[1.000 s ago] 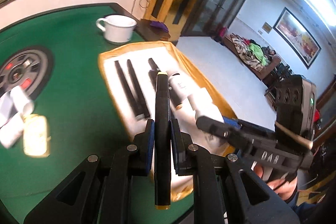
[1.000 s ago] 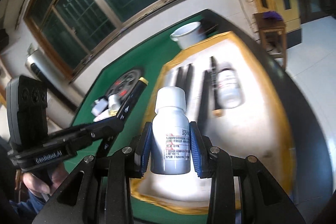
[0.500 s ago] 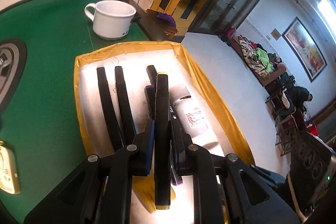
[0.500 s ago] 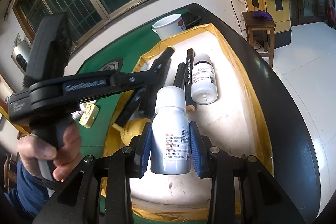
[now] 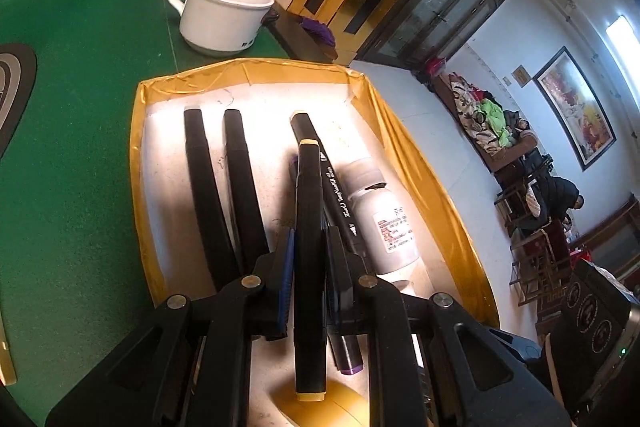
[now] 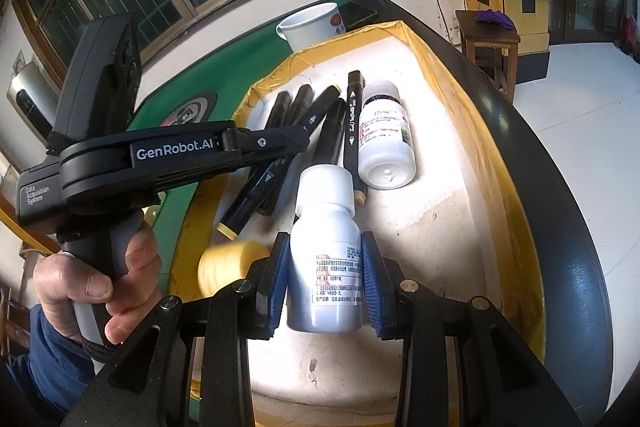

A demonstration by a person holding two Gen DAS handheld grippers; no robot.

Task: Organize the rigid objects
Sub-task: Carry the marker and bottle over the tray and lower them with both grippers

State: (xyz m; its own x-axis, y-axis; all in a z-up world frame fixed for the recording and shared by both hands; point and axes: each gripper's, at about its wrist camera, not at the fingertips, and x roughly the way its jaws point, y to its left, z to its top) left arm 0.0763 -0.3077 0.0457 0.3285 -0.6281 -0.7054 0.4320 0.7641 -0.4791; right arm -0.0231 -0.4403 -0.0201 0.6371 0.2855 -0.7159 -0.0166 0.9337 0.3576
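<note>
My left gripper is shut on a black marker with yellow end caps, held low over the yellow-rimmed white tray. Several black markers and a white bottle lie in the tray. My right gripper is shut on a second white bottle, upright above the tray's near part. The left gripper with its marker shows in the right wrist view, beside the lying bottle.
A white mug stands on the green table beyond the tray. A yellow roll lies at the tray's near left. A wooden stool stands past the table's dark edge.
My left gripper has moved forward and down over the tray with the marker. My right gripper has come in over the tray, still holding the bottle.
</note>
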